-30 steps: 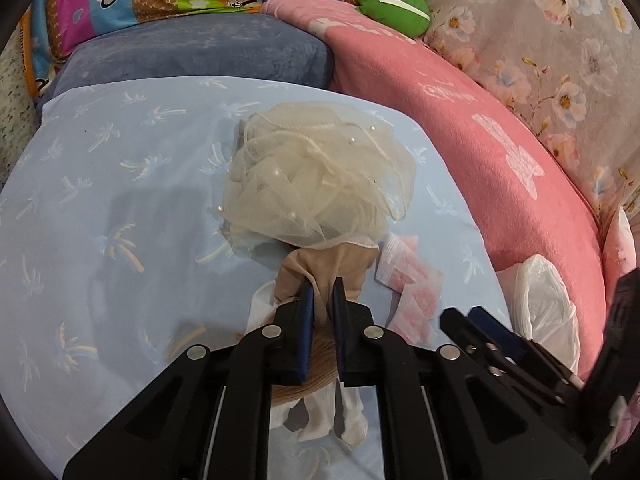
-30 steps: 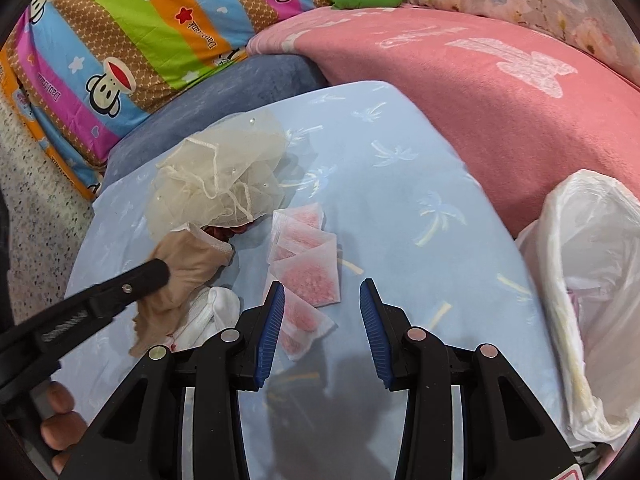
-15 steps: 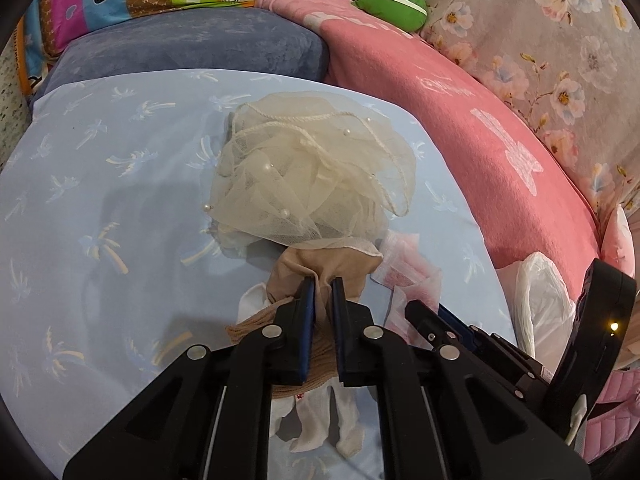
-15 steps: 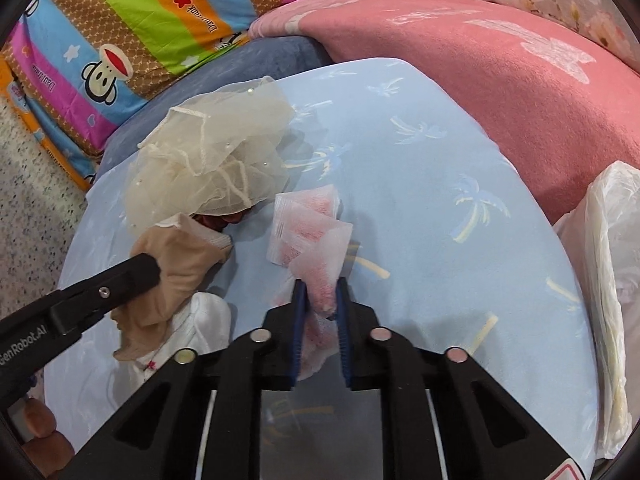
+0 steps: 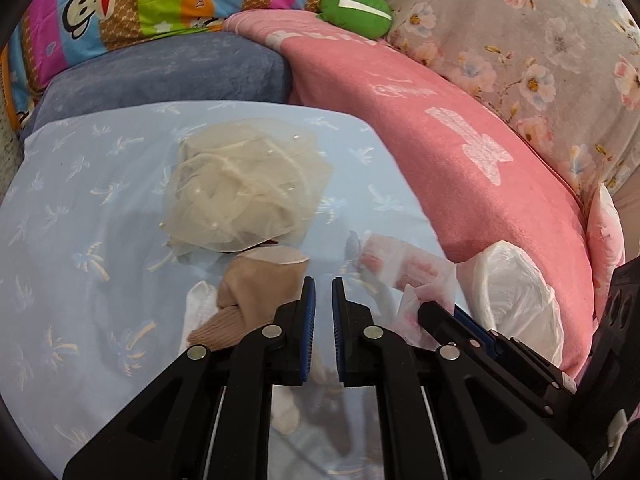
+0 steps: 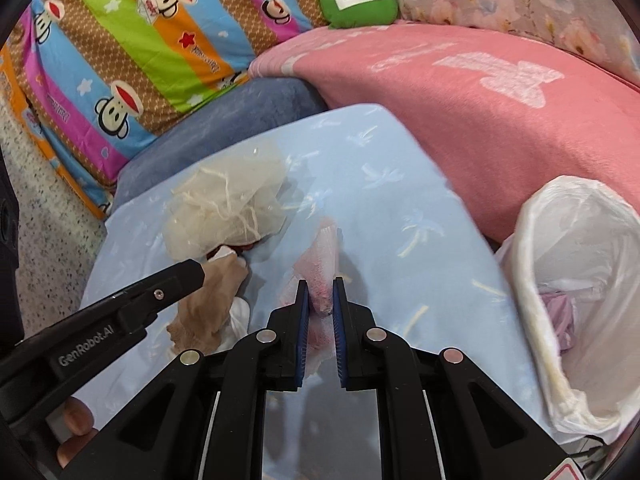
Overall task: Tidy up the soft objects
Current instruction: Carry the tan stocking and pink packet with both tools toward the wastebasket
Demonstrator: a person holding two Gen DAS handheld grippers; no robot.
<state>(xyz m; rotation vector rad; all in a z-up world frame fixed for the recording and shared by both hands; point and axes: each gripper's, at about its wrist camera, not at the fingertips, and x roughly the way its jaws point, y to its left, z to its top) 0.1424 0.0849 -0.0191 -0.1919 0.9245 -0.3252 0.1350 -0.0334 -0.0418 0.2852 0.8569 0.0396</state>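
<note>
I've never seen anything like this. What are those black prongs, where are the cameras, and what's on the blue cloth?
No robot: a person holds a black claw on each side, each with a camera looking forward along it. One picture belongs to the left claw, the other to the right claw. On the light blue sheet lies a cream netting bundle. The left claw pinches a beige stocking; the right claw pinches a pink packet. A white plastic bag stands open nearby.

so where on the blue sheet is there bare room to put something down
Bare sheet runs between the mesh bundle and the pink blanket, and toward the white bag. The sheet's left side is free too. The beige stocking and pink sachets crowd the middle.
</note>
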